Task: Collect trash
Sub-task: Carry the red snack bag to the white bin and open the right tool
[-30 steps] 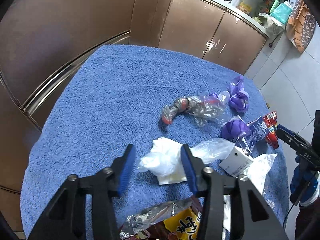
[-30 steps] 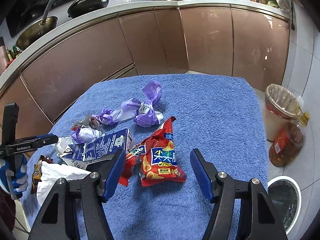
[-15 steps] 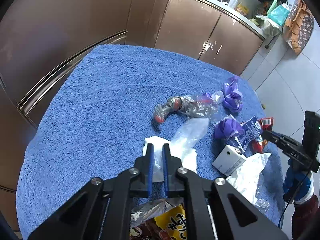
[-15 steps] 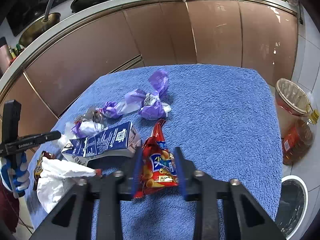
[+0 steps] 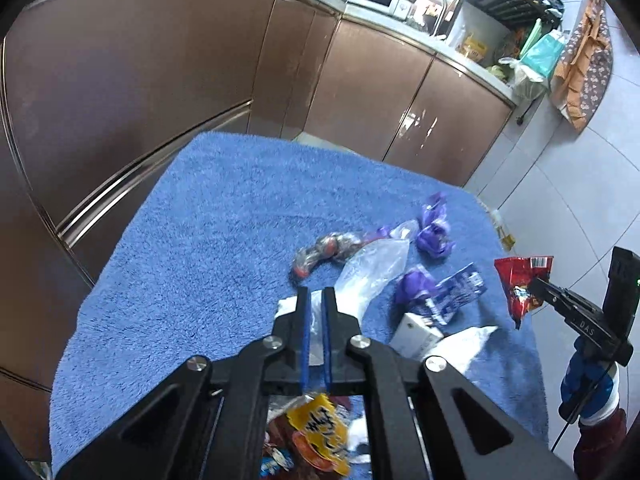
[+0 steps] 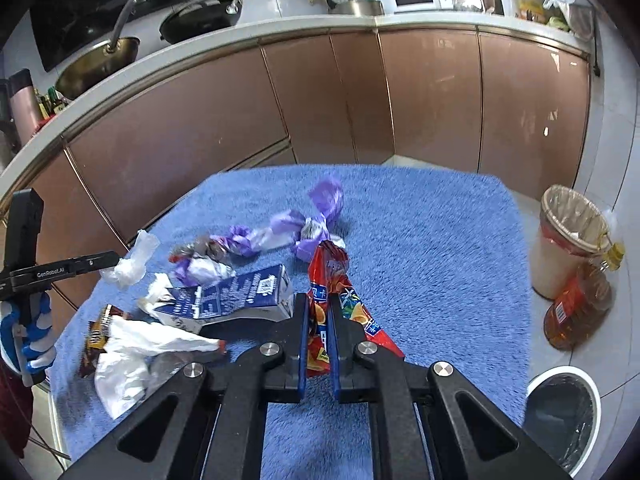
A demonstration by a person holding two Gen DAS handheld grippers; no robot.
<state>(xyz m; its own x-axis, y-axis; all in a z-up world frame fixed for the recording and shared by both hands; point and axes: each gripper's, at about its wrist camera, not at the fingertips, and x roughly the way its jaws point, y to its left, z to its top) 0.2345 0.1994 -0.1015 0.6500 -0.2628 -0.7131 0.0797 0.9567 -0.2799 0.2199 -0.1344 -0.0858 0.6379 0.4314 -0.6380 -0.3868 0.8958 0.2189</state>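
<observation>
Nearest us, both tools have just been closing, and each now has something in its grip. Our left tool [image 5: 315,312] is pressed together on the crinkled clear plastic bag [image 5: 370,270], which a second ago lay flat on the blue terry towel covering the counter [image 5: 208,232] and now rises off it, trailing up from the white tissue [image 5: 285,307] beneath. Our right tool [image 6: 318,320] pinches the red crisp packet [image 6: 332,280] between its blue pads; the packet has gone from lying flat between spread jaws to being squeezed narrow and lifted.

So two pieces are picked and off the towel. Beyond them the blue-and-white milk carton [image 6: 240,292], the crumpled purple wrappers [image 6: 312,220] and the twisted clear wrapper with red ends [image 5: 324,250] are left lying. Further off, on the floor to the right, stand the lined beige waste basket [image 6: 572,236] and the round white bin [image 6: 564,412], which we judge to be where these two go next.
</observation>
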